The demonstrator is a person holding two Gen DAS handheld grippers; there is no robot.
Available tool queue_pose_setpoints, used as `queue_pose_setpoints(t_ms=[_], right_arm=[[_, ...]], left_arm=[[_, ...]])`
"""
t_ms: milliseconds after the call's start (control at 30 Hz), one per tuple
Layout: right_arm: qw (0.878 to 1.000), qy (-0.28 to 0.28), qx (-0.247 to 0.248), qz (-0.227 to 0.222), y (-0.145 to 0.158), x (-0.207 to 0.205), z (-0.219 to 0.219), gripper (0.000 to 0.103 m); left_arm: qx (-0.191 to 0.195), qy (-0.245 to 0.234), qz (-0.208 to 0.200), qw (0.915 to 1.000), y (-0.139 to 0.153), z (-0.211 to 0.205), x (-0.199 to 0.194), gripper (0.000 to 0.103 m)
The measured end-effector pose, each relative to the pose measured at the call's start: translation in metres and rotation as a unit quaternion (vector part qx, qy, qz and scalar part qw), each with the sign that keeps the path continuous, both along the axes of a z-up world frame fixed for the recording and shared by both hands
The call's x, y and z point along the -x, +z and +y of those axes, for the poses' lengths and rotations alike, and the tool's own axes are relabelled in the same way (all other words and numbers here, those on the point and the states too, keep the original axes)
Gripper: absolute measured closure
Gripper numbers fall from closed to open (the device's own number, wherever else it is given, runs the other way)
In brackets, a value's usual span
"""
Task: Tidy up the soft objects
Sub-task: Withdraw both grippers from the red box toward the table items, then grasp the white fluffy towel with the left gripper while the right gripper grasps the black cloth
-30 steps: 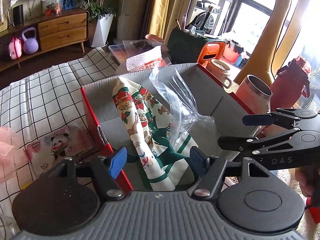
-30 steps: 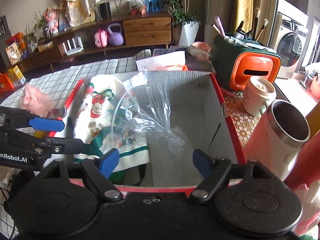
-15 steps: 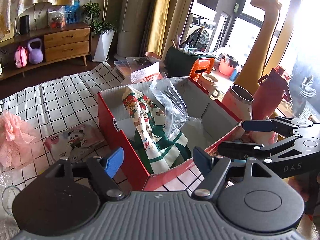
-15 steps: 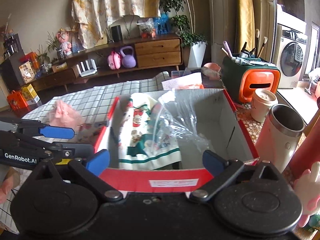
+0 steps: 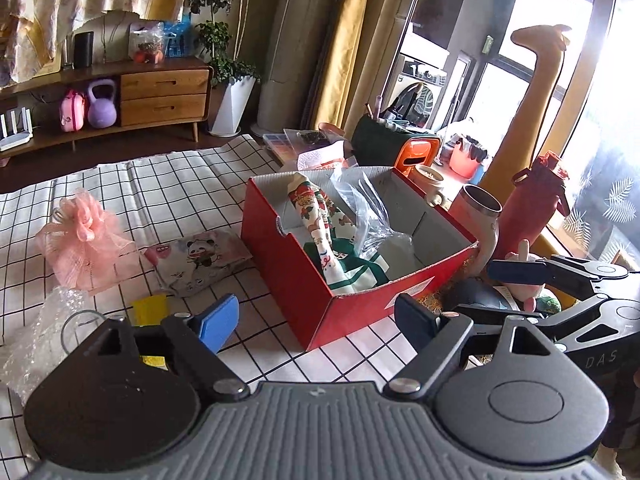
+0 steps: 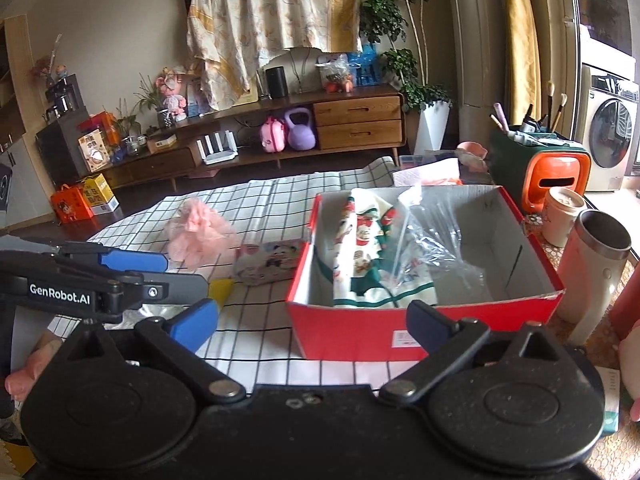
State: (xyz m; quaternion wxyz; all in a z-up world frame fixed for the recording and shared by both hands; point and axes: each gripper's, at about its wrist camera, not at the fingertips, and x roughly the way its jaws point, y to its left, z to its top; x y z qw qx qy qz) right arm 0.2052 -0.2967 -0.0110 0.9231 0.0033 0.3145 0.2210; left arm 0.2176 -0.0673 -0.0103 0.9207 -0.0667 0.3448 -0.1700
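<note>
Both the left gripper (image 5: 316, 316) and right gripper (image 6: 312, 320) hang empty, jaws just spread wide apart; ahead sits the red box (image 6: 400, 332) holding a printed cloth (image 6: 360, 240).

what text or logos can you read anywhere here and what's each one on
"GenRobot.AI": side of the left gripper, right wrist view.
"DAS": side of the right gripper, left wrist view; it runs out of frame.
White label on the red box: too small to read.
Green lettering on the Christmas-print cloth: partly hidden, unreadable.

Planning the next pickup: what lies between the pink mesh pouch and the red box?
The panda-print pouch lies on the checked cloth between pink mesh pouch and red box, clearest in the right wrist view.
</note>
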Motion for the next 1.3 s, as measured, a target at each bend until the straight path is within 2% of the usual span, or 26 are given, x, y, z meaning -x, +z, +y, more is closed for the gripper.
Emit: queue_pose_setpoints(t_ms=[233, 500, 600, 867, 933, 1000, 1133, 1300], right_arm=[[1.0, 0.016, -0.007, 0.003, -0.007, 0.016, 0.026, 0.003], [0.999, 0.046, -0.004, 0.015, -0.02, 0.03, 0.058, 0.002], [0.996, 0.086, 0.005, 0.021, -0.028, 0.041, 0.076, 0.002], [0.977, 0.188, 0.049, 0.085, -0.085, 0.073, 0.138, 0.005], [0.972, 0.209, 0.056, 0.097, -0.095, 0.08, 0.149, 0.01], [0.966, 0.231, 0.07, 0.09, -0.1, 0.089, 0.158, 0.012], [0.948, 0.294, 0.105, 0.066, -0.104, 0.109, 0.177, 0.015], [0.932, 0.331, 0.138, 0.059, -0.115, 0.121, 0.197, 0.023]], left_arm=[[0.011, 0.029, -0.004, 0.9995, -0.003, 0.034, 0.029, 0.002], [0.037, 0.06, -0.02, 0.9973, -0.006, 0.073, 0.051, 0.0], [0.05, 0.074, -0.033, 0.9955, -0.007, 0.085, 0.054, 0.0], [0.054, 0.094, -0.054, 0.9927, -0.007, 0.099, 0.058, 0.0], [0.054, 0.1, -0.052, 0.9921, -0.009, 0.103, 0.059, 0.0], [0.058, 0.103, -0.051, 0.9917, -0.01, 0.107, 0.059, 0.0], [0.061, 0.11, -0.045, 0.991, -0.013, 0.113, 0.059, 0.0], [0.045, 0.119, -0.042, 0.991, -0.021, 0.121, 0.059, 0.0]])
